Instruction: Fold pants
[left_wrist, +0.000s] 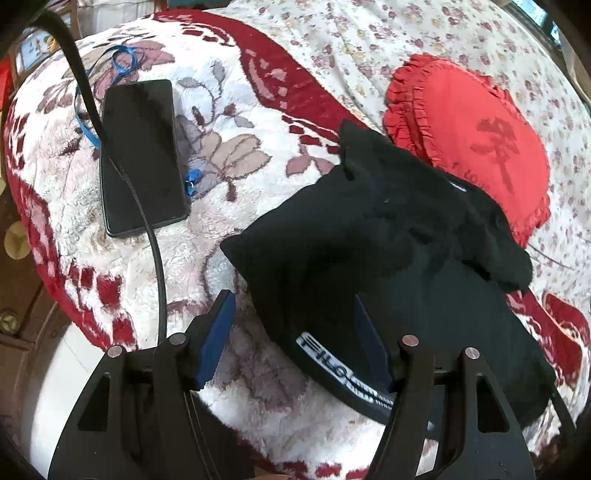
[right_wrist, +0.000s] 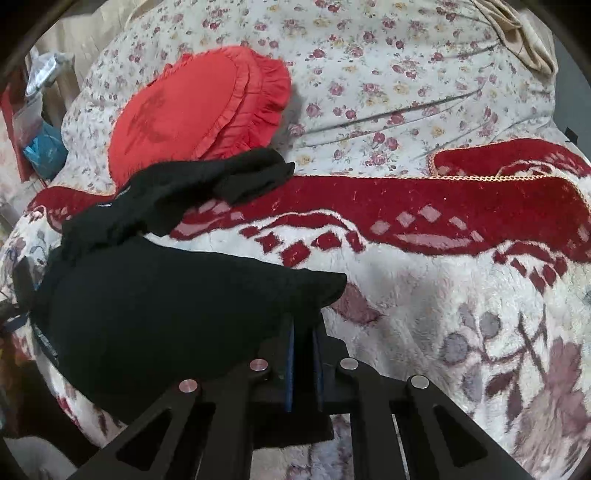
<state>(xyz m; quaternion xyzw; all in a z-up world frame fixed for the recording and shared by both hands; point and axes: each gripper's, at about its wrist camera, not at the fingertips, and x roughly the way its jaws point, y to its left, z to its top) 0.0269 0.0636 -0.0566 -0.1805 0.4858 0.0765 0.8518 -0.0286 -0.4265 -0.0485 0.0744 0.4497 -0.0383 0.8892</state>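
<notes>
With the black pants (left_wrist: 369, 236) bunched on the bed's fleece blanket (left_wrist: 229, 266), I've got the right gripper (right_wrist: 304, 354) pinched together on a fold of their near edge, presumably to lift or drag that side over. My left gripper (left_wrist: 295, 343) is spread wide and holding nothing: its right finger sits over the waistband (left_wrist: 343, 373) with the printed lettering, its left finger over bare blanket, so it looks lined up to take the waistband next. The pants run forward from both grippers, far end draped against the red ruffled cushion (left_wrist: 476, 136). A phone (left_wrist: 142, 158) with a black cable (left_wrist: 155, 258) lies ahead-left of the left gripper, well apart from the cloth. No containers in view; nothing to report there. Fold looks barely begun.
</notes>
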